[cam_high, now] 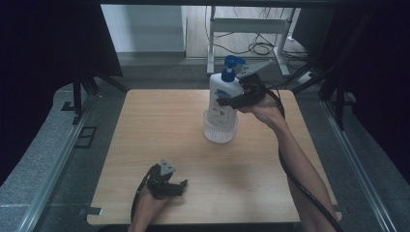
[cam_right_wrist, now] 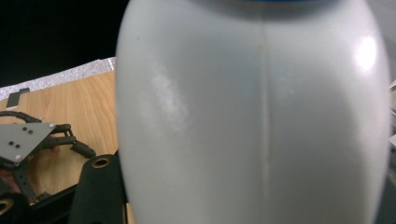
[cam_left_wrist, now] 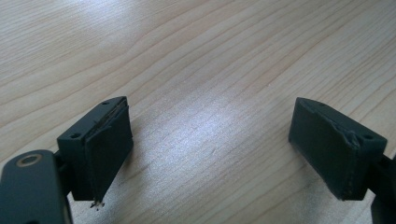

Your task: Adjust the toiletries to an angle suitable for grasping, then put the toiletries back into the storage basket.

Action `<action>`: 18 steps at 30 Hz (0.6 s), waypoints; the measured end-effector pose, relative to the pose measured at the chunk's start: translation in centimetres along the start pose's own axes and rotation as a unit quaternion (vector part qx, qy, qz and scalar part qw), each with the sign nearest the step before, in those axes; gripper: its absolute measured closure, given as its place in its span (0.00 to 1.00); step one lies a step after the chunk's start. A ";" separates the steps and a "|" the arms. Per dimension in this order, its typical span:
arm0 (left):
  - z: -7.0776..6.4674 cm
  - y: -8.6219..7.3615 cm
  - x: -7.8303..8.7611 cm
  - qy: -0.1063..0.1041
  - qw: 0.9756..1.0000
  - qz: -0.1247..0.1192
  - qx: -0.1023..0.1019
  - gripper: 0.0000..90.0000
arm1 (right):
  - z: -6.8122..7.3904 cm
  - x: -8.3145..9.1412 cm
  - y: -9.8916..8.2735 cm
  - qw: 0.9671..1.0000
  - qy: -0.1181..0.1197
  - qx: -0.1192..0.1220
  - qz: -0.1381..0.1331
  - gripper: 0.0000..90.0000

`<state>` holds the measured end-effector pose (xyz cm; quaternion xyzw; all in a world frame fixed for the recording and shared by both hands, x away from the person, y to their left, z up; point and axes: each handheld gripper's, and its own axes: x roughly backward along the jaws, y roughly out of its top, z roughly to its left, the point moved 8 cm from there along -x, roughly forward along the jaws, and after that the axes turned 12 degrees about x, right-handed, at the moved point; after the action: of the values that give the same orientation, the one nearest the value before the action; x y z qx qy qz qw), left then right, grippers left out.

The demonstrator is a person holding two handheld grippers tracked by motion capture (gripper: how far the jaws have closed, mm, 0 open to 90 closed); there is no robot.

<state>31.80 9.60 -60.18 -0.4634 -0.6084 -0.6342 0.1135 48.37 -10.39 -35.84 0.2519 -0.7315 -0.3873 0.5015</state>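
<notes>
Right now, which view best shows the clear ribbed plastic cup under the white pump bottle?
The high view: the clear ribbed plastic cup stands mid-table with the white pump bottle at its mouth, clamped by the right gripper. The right gripper view gives the bottle's body close up; the left gripper view gives bare tabletop.

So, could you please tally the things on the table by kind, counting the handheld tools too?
Pump bottle, white with a blue pump: 1
Clear ribbed cup that the bottle stands in: 1
Handheld tools: 2, the left tool open on the table, the right tool shut on the bottle
Total: 4
</notes>
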 end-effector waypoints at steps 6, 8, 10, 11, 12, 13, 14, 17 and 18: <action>0.0 0.0 0.0 -0.001 1.000 -0.001 0.001 0.15 | -0.9 -0.4 -0.1 1.000 -0.008 -0.002 0.004 0.42; 0.0 0.0 0.0 -0.001 1.000 -0.001 0.001 0.15 | -1.1 -0.6 -0.2 1.000 -0.008 -0.001 0.006 0.42; 0.0 0.0 0.0 -0.001 1.000 -0.001 0.001 0.15 | -1.2 -0.7 -0.3 1.000 -0.008 -0.004 0.007 0.42; 0.0 0.0 0.0 -0.001 1.000 -0.001 0.001 0.15 | -1.3 -0.8 -0.4 1.000 -0.008 -0.005 0.006 0.42; 0.0 0.0 0.0 -0.001 1.000 -0.001 0.001 0.15 | -1.4 -0.9 -0.5 1.000 -0.008 -0.005 0.005 0.42; 0.0 0.0 0.0 -0.001 1.000 -0.001 0.001 0.15 | -1.5 -0.9 -0.5 1.000 -0.008 -0.005 0.005 0.42; 0.0 0.0 0.0 -0.001 1.000 -0.001 0.001 0.15 | -1.5 -1.0 -0.6 1.000 -0.008 -0.007 0.005 0.42; 0.0 0.0 0.0 -0.001 1.000 0.000 0.001 0.15 | -1.9 -1.3 -1.0 1.000 -0.011 -0.005 0.012 0.42; 0.0 0.0 0.0 -0.002 1.000 -0.002 0.001 0.15 | -2.0 -1.4 -1.1 1.000 -0.012 -0.006 0.013 0.42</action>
<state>31.81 9.55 -60.18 -0.4632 -0.6102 -0.6329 0.1121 50.74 -10.56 -37.06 0.2346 -0.7386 -0.3878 0.4991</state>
